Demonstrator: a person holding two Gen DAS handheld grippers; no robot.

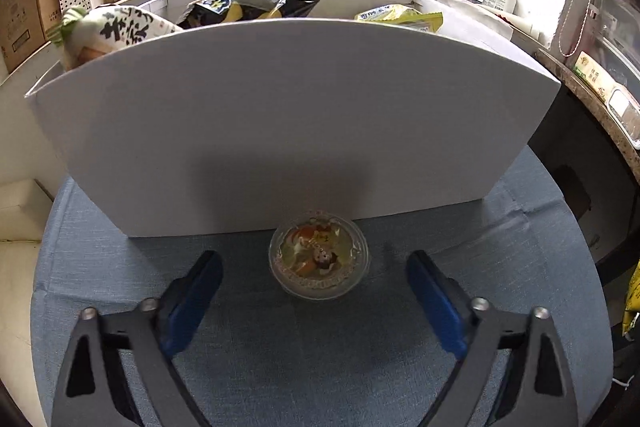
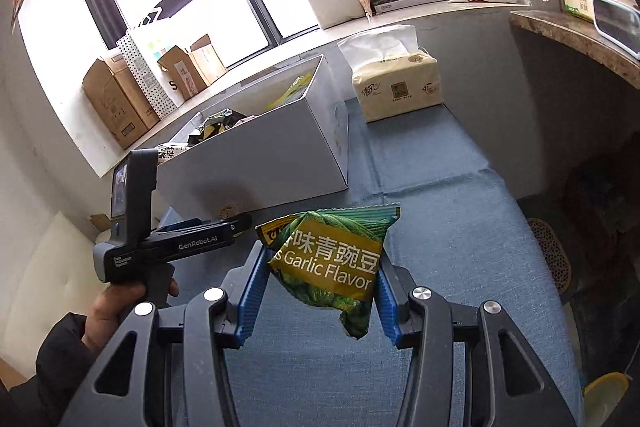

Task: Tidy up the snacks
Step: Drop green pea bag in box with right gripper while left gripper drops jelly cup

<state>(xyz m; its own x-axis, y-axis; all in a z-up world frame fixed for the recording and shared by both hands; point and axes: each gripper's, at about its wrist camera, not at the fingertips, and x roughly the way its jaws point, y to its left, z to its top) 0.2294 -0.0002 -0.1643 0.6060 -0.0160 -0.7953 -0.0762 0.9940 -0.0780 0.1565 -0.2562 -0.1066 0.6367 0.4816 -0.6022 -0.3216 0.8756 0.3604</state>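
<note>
Blue-clothed table (image 1: 100, 287): right gripper (image 2: 320, 287) clamps a soft, light pea packet (image 2: 336, 259) mid-body; left gripper (image 1: 316, 291), empty, straddles a rigid jelly cup (image 1: 319, 253) by the box (image 1: 280, 115) front wall.

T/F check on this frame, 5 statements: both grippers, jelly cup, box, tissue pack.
1. The right gripper holds a green pea snack bag. True.
2. The left gripper is clamped on the jelly cup. False: its fingers stand clear on either side of the cup, which sits on the blue tablecloth.
3. The white box already holds snack bags. True: several packets poke above its wall.
4. The jelly cup lies inside the white box. False: it stands outside, close to the box's front wall.
5. The tissue pack is inside the white box. False: it sits on the cloth beside the box.
</note>
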